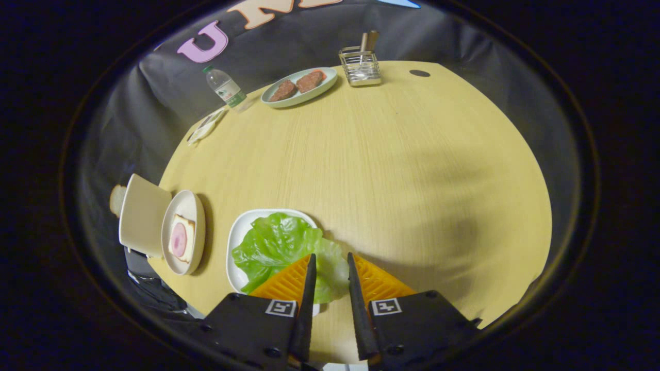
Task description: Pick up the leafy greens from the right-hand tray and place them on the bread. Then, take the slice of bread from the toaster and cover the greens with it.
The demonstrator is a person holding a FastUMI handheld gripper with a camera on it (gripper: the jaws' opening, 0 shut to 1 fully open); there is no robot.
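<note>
Between ridged orange fingers [289,281], parted: crinkly leafy greens [278,247].

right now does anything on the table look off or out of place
One thing: the lettuce leaf spills over the edge of its white tray onto the table, on the side nearest the hand-held gripper, whose open fingers hover just above it. Nothing looks spilled or damaged.

Left finger [289,283] of gripper [330,263] covers near part of leafy greens [278,247] and of white tray [238,242] beneath, at 7 o'clock from the fingertips. Fingers apart; contact with the leaf not determinable. Toaster [142,214] at 9 o'clock: slot hidden; bread slice [116,200] shows just an edge behind it. Utensils in wire holder [361,67] at 12 o'clock too small to identify.
</note>
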